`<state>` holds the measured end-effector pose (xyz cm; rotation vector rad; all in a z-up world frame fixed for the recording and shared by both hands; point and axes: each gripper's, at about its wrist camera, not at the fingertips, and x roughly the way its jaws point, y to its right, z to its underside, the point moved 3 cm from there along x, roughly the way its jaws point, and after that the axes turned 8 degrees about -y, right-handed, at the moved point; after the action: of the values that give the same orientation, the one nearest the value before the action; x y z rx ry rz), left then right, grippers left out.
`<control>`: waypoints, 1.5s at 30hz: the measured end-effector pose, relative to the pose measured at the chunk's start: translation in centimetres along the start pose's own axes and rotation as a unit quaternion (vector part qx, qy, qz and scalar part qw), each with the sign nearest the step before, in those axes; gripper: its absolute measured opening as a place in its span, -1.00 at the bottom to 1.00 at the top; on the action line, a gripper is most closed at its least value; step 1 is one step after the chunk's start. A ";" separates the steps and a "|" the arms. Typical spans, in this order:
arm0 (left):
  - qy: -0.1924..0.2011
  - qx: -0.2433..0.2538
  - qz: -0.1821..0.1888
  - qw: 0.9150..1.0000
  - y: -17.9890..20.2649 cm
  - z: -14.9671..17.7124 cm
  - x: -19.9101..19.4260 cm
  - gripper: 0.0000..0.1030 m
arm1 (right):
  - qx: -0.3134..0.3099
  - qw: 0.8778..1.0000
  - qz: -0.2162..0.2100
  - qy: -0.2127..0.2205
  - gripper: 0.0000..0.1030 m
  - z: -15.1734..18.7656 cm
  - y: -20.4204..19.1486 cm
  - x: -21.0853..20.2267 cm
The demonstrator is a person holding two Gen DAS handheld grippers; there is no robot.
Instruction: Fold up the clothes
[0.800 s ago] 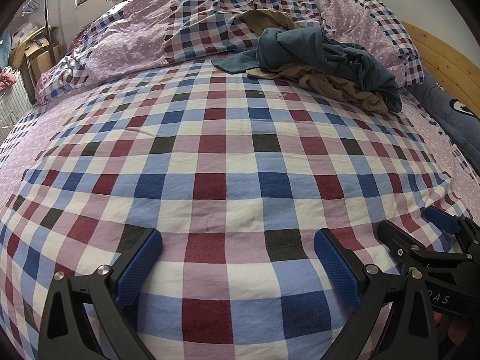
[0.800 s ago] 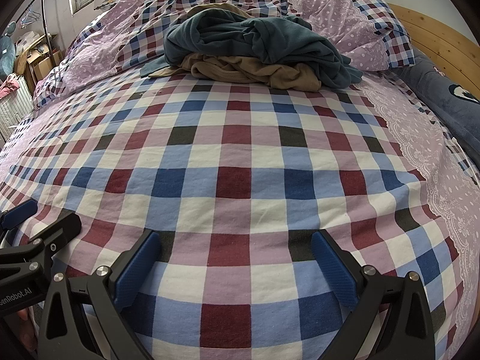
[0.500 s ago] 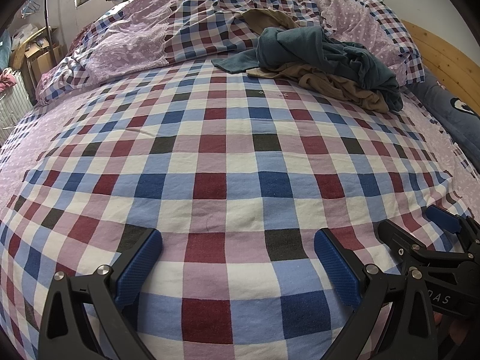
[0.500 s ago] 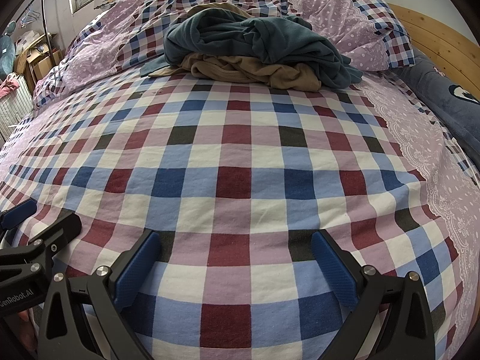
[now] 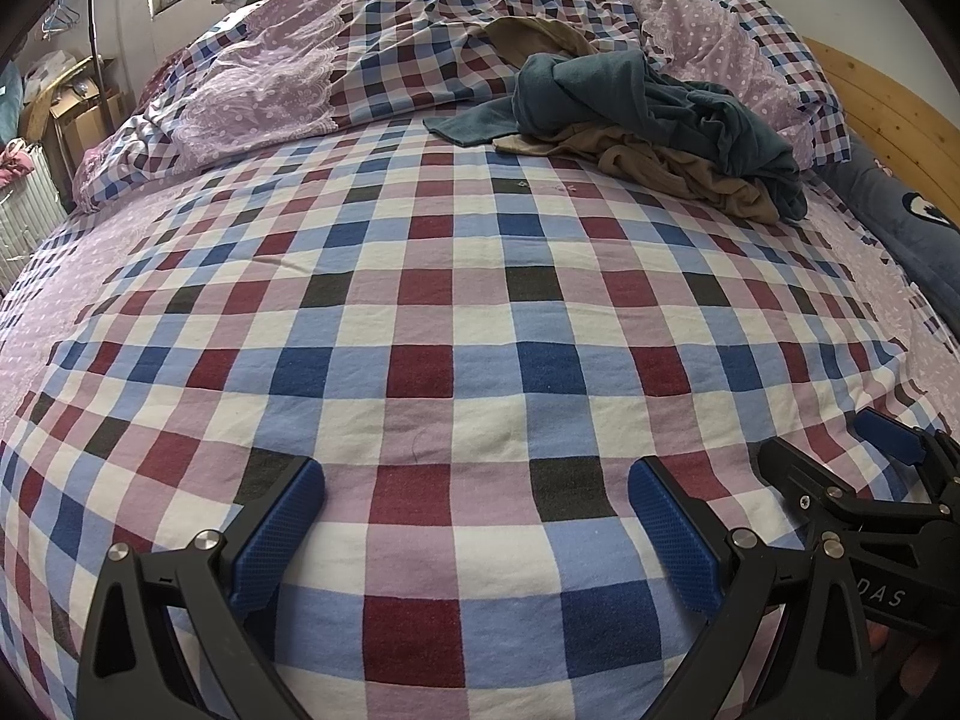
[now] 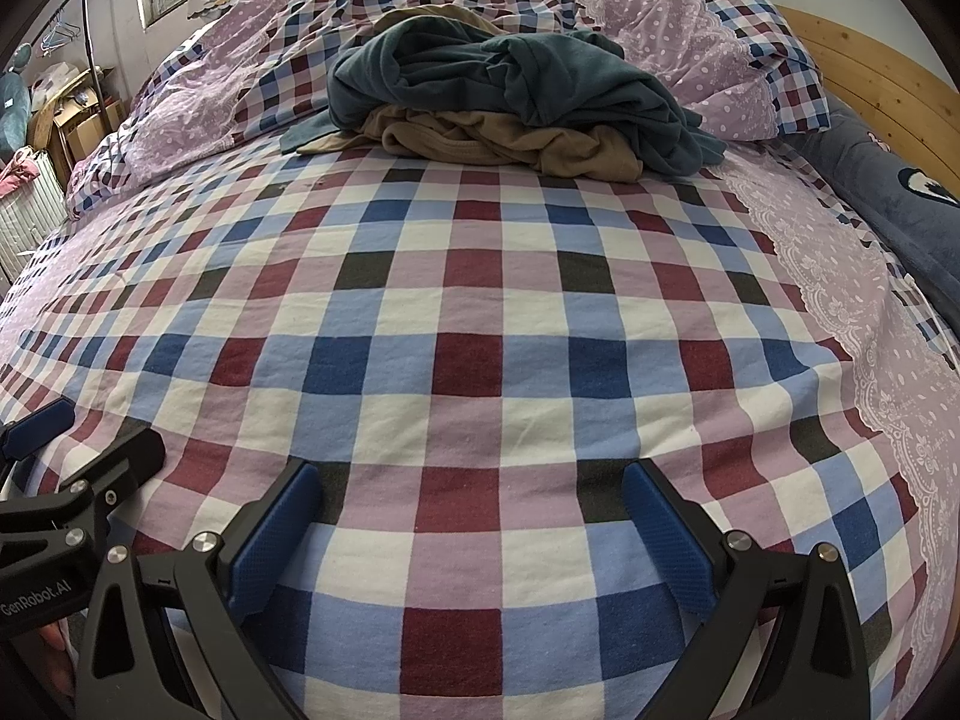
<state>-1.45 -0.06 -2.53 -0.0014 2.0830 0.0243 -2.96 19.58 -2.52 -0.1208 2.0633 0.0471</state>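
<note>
Left gripper (image 5: 474, 516), seen from its own wrist camera, hangs low over the near edge of the bed (image 5: 420, 324) with its blue-padded fingers (image 5: 279, 531) spread wide and nothing between them; only checked bedcover shows in the gap. Right gripper (image 6: 471, 516) sits likewise at the near edge, jaws apart and empty, its pads (image 6: 669, 540) just above the cover. Each tool appears in the other's view: the right gripper at the lower right of the left wrist view (image 5: 864, 480), the left gripper at the lower left of the right wrist view (image 6: 66, 462), so the two lie side by side and close together. Clothes (image 6: 510, 96) lie in a crumpled heap toward the far end of the bed, well apart from both grippers: a teal garment (image 5: 636, 96) is draped over a tan garment (image 5: 678, 174), the tan one showing beneath along the near side of the heap. Behind the heap, a bunched quilt (image 5: 420, 42) in the same check and a dotted lilac pillow (image 6: 690, 42) rest at the far edge. A wooden headboard (image 6: 882, 90) borders the right side, with a dark blue cushion (image 5: 900, 222) lying against it.
</note>
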 end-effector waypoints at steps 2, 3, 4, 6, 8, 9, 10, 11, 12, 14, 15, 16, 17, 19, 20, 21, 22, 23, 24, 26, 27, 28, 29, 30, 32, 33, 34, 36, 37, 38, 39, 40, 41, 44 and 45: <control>0.000 0.000 -0.001 1.000 0.0 0.0 0.0 0.99 | 0.000 1.000 0.000 0.000 1.00 0.0 0.0 0.0; 0.000 0.001 -0.001 1.000 0.0 0.0 0.0 0.99 | 0.000 1.000 0.000 0.000 1.00 0.0 0.0 0.0; 0.000 0.001 -0.002 1.000 -0.1 0.0 0.0 0.99 | 0.000 1.000 0.001 -0.001 0.99 -0.1 -0.1 0.1; 0.000 0.002 -0.004 1.000 0.0 0.1 0.0 0.99 | 0.000 1.000 0.001 -0.001 1.00 0.0 -0.1 0.1; 0.000 0.004 -0.006 1.000 -0.1 0.1 0.0 0.99 | 0.000 1.000 0.001 0.000 0.99 0.0 -0.2 0.1; 0.000 0.004 -0.007 1.000 -0.1 0.1 0.0 0.99 | -0.001 1.000 0.001 -0.001 0.99 0.0 -0.2 0.1; 0.000 0.005 -0.007 1.000 -0.1 0.1 0.1 0.99 | -0.001 1.000 0.001 -0.001 0.99 0.0 -0.2 0.1; 0.000 0.005 -0.007 1.000 -0.1 0.1 0.1 0.99 | -0.001 1.000 0.001 -0.001 0.99 -0.1 -0.2 0.1; 0.000 0.005 -0.007 1.000 -0.2 0.2 0.1 0.99 | -0.001 1.000 0.001 -0.001 0.99 0.0 -0.2 0.1; -0.001 0.006 -0.008 1.000 -0.1 0.1 0.1 0.99 | -0.001 1.000 0.002 -0.001 1.00 0.0 -0.2 0.1; -0.001 0.006 -0.009 1.000 -0.2 0.1 0.1 0.99 | -0.001 1.000 0.002 -0.001 0.99 0.0 -0.2 0.1; -0.001 0.006 -0.009 1.000 -0.2 0.1 0.1 0.99 | -0.001 1.000 0.003 -0.001 0.99 0.0 -0.2 0.2; -0.001 0.007 -0.009 1.000 -0.2 0.1 0.1 0.99 | -0.001 1.000 0.003 -0.002 1.00 0.0 -0.2 0.2; -0.001 0.006 -0.008 1.000 -0.2 0.1 0.1 0.99 | -0.001 1.000 0.003 -0.002 0.99 0.0 -0.2 0.2; -0.001 0.006 -0.008 1.000 -0.2 0.1 0.1 0.99 | -0.001 1.000 0.004 -0.003 0.99 0.0 -0.3 0.2; -0.002 0.005 -0.009 1.000 -0.2 0.1 0.1 0.99 | 0.000 1.000 0.003 -0.003 1.00 0.0 -0.2 0.2; -0.002 0.005 -0.009 1.000 -0.3 0.1 0.1 0.99 | 0.000 1.000 0.002 -0.003 1.00 0.0 -0.2 0.2; -0.003 0.005 -0.009 1.000 -0.3 0.1 0.1 0.99 | 0.001 1.000 0.001 -0.003 1.00 0.0 -0.2 0.2; -0.003 0.005 -0.009 1.000 -0.3 0.1 0.1 0.99 | 0.001 1.000 0.000 -0.003 1.00 0.0 -0.1 0.2; -0.003 0.004 -0.008 1.000 -0.2 0.1 0.2 0.99 | 0.003 1.000 -0.003 -0.005 1.00 -0.1 0.0 0.4; -0.004 0.004 -0.008 1.000 -0.2 0.1 0.2 0.99 | 0.004 1.000 -0.005 -0.006 1.00 -0.2 0.0 0.5; -0.004 0.004 -0.008 1.000 -0.2 0.1 0.2 0.99 | 0.004 1.000 -0.006 -0.007 1.00 -0.2 0.1 0.6; -0.003 0.002 -0.005 1.000 -0.2 0.0 0.1 0.99 | 0.004 1.000 -0.007 -0.008 1.00 -0.3 0.1 0.7; -0.002 0.000 -0.001 1.000 -0.3 0.0 0.1 0.99 | 0.005 1.000 -0.009 -0.010 1.00 -0.3 0.1 0.7; 0.000 -0.005 0.007 1.000 -0.5 -0.1 0.0 0.99 | 0.007 1.000 -0.013 -0.012 1.00 -0.5 0.3 0.9; 0.001 -0.007 0.012 1.000 -0.6 -0.1 -0.1 0.99 | 0.008 1.000 -0.014 -0.013 1.00 -0.5 0.3 1.0; 0.002 -0.010 0.016 1.000 -0.6 -0.2 -0.2 0.99 | 0.008 1.000 -0.015 -0.013 1.00 -0.6 0.3 1.1; 0.004 -0.014 0.024 1.000 -0.8 -0.3 -0.3 0.99 | 0.010 1.000 -0.017 -0.014 1.00 -0.7 0.3 1.2; 0.005 -0.017 0.028 0.999 -0.9 -0.3 -0.3 0.99 | 0.011 1.000 -0.018 -0.014 1.00 -0.7 0.3 1.2; 0.006 -0.019 0.033 0.999 -0.9 -0.4 -0.4 0.99 | 0.011 1.000 -0.019 -0.014 0.99 -0.7 0.4 1.3; 0.007 -0.021 0.037 0.999 -1.0 -0.4 -0.5 0.99 | 0.012 1.000 -0.019 -0.015 0.99 -0.8 0.4 1.3; 0.011 -0.031 0.049 0.998 -1.3 -0.5 -0.7 0.99 | 0.013 1.000 -0.021 -0.015 0.99 -0.8 0.4 1.4; 0.017 -0.043 0.064 0.997 -1.6 -0.6 -0.9 0.99 | 0.014 1.000 -0.022 -0.016 0.99 -0.8 0.4 1.4; 0.027 -0.080 0.107 0.991 -2.5 -0.7 -1.5 0.99 | 0.015 1.000 -0.019 -0.014 0.99 -1.0 0.4 1.5; 0.027 -0.085 0.116 0.989 -2.7 -0.7 -1.7 0.99 | 0.014 1.000 -0.018 -0.013 0.99 -1.0 0.3 1.5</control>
<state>-1.25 -2.76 -0.76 0.1375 2.1200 0.3466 -4.57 19.71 -3.42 -0.1388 2.0348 -0.0023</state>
